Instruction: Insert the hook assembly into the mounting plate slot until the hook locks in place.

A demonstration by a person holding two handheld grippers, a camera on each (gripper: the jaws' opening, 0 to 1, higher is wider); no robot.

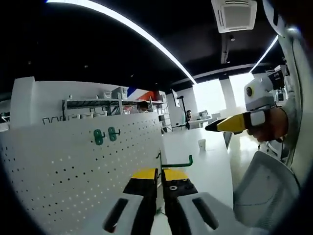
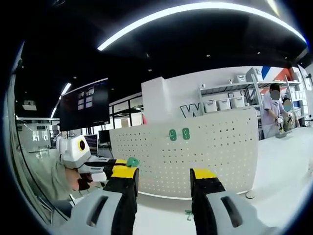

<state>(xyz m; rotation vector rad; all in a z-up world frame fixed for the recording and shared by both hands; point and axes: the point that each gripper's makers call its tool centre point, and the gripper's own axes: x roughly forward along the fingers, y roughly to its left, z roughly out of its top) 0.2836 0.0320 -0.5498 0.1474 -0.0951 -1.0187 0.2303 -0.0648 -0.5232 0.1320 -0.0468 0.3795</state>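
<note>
- On the white tabletop [image 1: 195, 147] stands the white perforated metal pegboard plate [image 1: 73, 166], upright, with two small green hook plates [image 1: 106, 135] already seated high on its face.
- Left claw [image 1: 160, 177] is closed, pinching the base of a thin green wire hook [image 1: 178, 162]; the hook's arm juts out to the right of the yellow tips and ends in a short upturn, just off the board's near edge.
- Right claw [image 2: 164, 183] hangs open with nothing between its yellow-tipped jaws, facing the board square on from well back.
- Handling call: that hook looks light, stiff and slim, likely slippery in the pads and ready to pivot if pushed off-axis. My judgement is to take it low at the base, leaving the pegs free for the holes.
- The board looks thin and free-standing, so a hard push may tip or slide it; the idle claw could brace it.
- The left gripper view gives the hook itself up close, plus the other claw [image 1: 230, 125] hovering far right in a person's hand.
- The right gripper view gives the board's full face [image 2: 195, 156], a small green piece [image 2: 189, 214] lying on the tabletop below it, and the left claw [image 2: 128, 166] coming in from the left with a green tip [image 2: 132, 161].
</note>
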